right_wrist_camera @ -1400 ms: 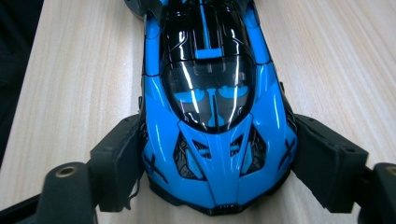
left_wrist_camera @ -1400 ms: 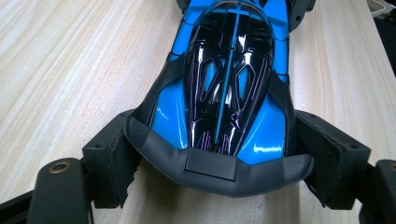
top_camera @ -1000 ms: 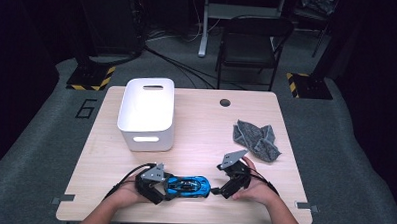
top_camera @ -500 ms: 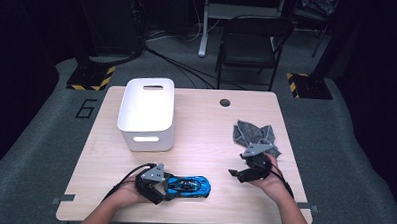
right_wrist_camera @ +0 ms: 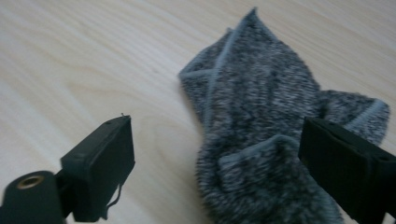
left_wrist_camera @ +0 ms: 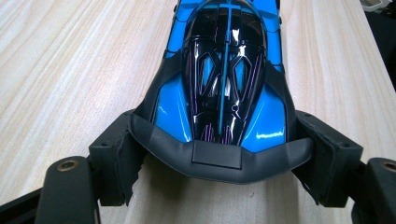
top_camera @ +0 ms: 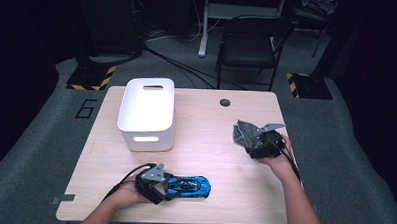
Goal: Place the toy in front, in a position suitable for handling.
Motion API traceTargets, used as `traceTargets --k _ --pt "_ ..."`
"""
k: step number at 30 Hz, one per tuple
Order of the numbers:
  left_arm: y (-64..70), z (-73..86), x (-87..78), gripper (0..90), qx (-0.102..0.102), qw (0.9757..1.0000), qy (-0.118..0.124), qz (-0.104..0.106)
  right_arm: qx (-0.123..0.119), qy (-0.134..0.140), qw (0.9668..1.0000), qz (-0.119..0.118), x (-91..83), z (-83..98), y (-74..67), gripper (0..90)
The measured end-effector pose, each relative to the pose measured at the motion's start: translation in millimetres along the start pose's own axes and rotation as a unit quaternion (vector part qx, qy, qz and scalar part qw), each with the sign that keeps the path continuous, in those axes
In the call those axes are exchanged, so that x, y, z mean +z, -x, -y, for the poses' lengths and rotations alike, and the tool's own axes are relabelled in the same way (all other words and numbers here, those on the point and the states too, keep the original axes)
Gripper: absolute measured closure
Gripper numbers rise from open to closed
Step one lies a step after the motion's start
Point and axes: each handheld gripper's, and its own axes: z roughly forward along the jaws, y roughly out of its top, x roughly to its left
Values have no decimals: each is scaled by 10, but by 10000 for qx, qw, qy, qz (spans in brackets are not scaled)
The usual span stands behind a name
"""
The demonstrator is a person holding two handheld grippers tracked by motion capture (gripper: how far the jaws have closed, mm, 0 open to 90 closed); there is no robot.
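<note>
Your left tool (top_camera: 160, 184) is clamped on the blue toy car's (top_camera: 188, 185) rear. Your right tool (right_wrist_camera: 219, 182), jaws just opening and apart, hovers over the grey cloth (right_wrist_camera: 261, 130) on the bench (top_camera: 205, 142).

Both forearms are bare, no sleeves showing. The left gripper (top_camera: 160, 188) is black with a grey three-cornered plate on top and a black cable looping off behind. The right gripper (right_wrist_camera: 215, 172) carries the same grey plate, blocky matte-black jaws, frayed pad edges, and a brass-ringed screw hole near a jaw's base.
</note>
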Motion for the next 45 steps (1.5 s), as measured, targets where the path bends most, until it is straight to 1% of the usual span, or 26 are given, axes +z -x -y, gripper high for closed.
traceTargets --k 3,5,6,7,8,9,10,12,13,17,18,19,20,22,23,25,29,31,33,35,36,38,39,41,43,45 --pt "-1 0 -1 243 11 10000 -2 -11 187 -57 9996 199 51 -24 104 10" --pt "-1 0 0 243 8 10000 0 -9 269 -93 9993 224 76 -27 129 0" --pt "-1 0 0 243 9 10000 -1 -9 346 -166 9986 372 137 -25 176 0" --pt "-1 0 0 243 9 10000 -1 -9 346 -166 9986 372 137 -25 176 0" --pt "-2 0 0 243 11 10000 -1 -10 393 -238 9986 258 207 -13 214 29" --pt "-2 0 0 243 11 10000 -1 -9 393 -238 9986 258 207 -13 214 29" --pt "0 0 0 243 -3 10000 2 2 402 -329 9981 323 277 3 226 28" --pt "0 0 0 243 -3 10000 2 1 414 -325 9980 354 310 11 234 36" --pt "0 0 0 243 -1 10000 0 0 465 -345 9971 496 369 24 243 59" --pt "0 0 0 243 -1 10000 1 1 598 -369 9959 567 453 53 254 70" --pt "0 0 0 243 0 10000 0 1 653 -507 9951 538 529 76 252 60" --pt "0 0 0 243 0 10000 0 1 653 -507 9951 538 529 76 252 60" --pt "-1 0 0 243 10 10000 -2 -10 571 -651 9934 748 594 99 221 15" --pt "-1 0 0 243 15 10000 -4 2 546 -560 9939 783 601 113 199 14" --pt "-1 0 0 243 15 10000 -4 2 546 -560 9939 783 601 113 199 14" --pt "1 0 1 243 1 10000 1 1 719 -649 9924 754 596 110 211 14" --pt "2 2 5 243 -6 10000 27 -3 756 -546 9926 782 597 134 213 14" --pt "3 2 5 243 -8 10000 25 -6 898 -504 9912 829 599 145 216 19" --pt "3 2 5 243 -5 10000 24 -7 1008 -598 9893 863 593 127 197 27" --pt "3 1 4 243 -3 10000 13 -7 1011 -631 9889 885 595 120 197 26" --pt "3 1 3 243 -6 10000 8 -8 1057 -683 9877 928 600 107 198 26" --pt "3 2 5 243 -8 10000 20 -9 1047 -730 9875 919 600 98 199 21" --pt "2 1 2 243 6 10000 4 -20 1123 -800 9867 859 598 91 188 16" --pt "2 1 2 243 4 10000 5 -19 1128 -889 9862 820 593 84 181 16" --pt "2 1 2 243 2 10000 2 -20 723 -1021 9903 597 579 88 216 0" --pt "2 0 2 243 4 10000 2 -19 765 -1050 9900 550 572 91 204 0"
